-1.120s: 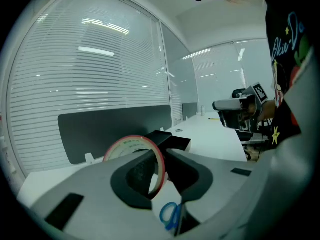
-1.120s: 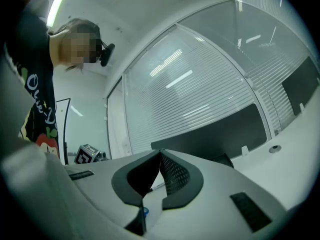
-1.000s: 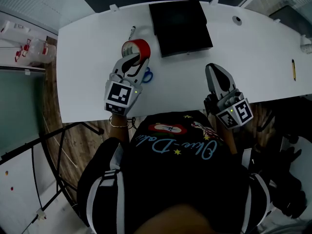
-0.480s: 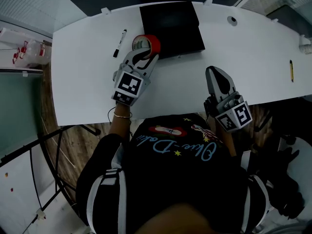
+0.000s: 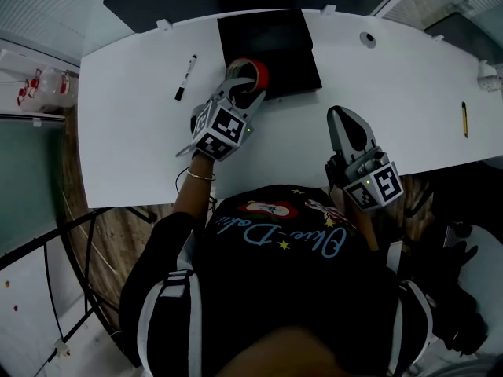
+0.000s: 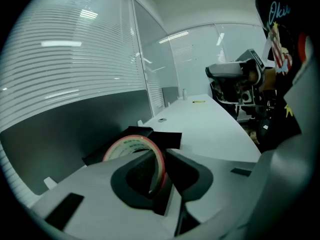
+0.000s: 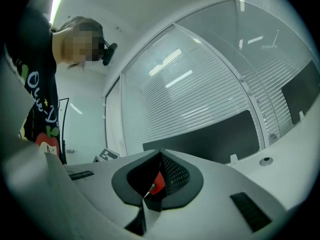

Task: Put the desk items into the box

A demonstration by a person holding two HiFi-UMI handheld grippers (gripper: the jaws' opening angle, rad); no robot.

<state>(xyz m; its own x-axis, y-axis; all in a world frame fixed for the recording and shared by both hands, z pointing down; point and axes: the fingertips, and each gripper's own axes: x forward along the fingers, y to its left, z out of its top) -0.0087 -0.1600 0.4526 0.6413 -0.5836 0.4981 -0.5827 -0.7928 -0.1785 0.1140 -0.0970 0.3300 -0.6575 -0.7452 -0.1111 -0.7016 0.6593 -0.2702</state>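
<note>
Nearest to the camera was the person's dark shirt [image 5: 275,289] with a printed picture on the chest. Just beyond it, over the near edge of the white table [image 5: 134,155], the right gripper [image 5: 343,121] pointed toward the far side. Its jaws were together and held nothing. In the right gripper view [image 7: 160,155] a small red patch showed in the dark gap behind the closed tips, but I could not tell what it was.

Farther and to the left, the left gripper [image 5: 242,93] reached across the table. Its jaws were clamped on the band of a red tape roll [image 5: 251,72]. In the left gripper view [image 6: 161,176] the tape roll [image 6: 131,143] stood upright on its edge between the two jaws, with one jaw inside the ring and one outside.

The roll was at the near left corner of the black box [image 5: 271,42], partly over its rim. Whether it touched the box was not clear. The box lay at the far middle of the table.

To the left of the box lay a black marker [image 5: 185,77], apart from it. At the far right side of the table lay a yellow pencil [image 5: 464,119], well apart from the box. A round cable hole [image 5: 368,39] was near the far edge, to the right of the box.
</note>
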